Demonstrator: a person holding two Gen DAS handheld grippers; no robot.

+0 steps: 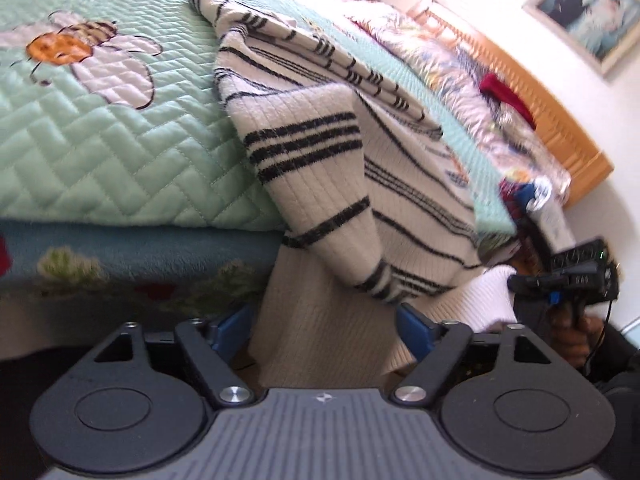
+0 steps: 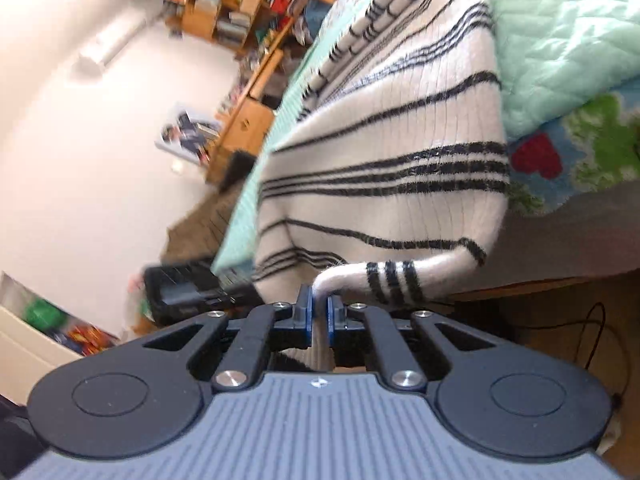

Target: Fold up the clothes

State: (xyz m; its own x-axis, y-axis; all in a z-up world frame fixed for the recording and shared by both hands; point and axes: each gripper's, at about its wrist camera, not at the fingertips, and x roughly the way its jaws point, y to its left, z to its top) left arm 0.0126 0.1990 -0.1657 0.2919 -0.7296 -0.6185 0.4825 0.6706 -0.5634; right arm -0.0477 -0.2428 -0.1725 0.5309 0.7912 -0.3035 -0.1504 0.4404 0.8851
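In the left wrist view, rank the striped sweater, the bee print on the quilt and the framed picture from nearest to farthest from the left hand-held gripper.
1. striped sweater, hanging between the open left hand-held gripper fingers
2. bee print, upper left on the quilt
3. framed picture, far wall, upper right

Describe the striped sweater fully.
The sweater is cream ribbed knit with thin black stripes, single and in groups of three. It lies rumpled on the green quilt and hangs over the bed's edge. The right gripper has its jaws shut on a cream fold near a triple-striped cuff. The left gripper has open jaws to either side of the hanging cream fabric, not pressing it.
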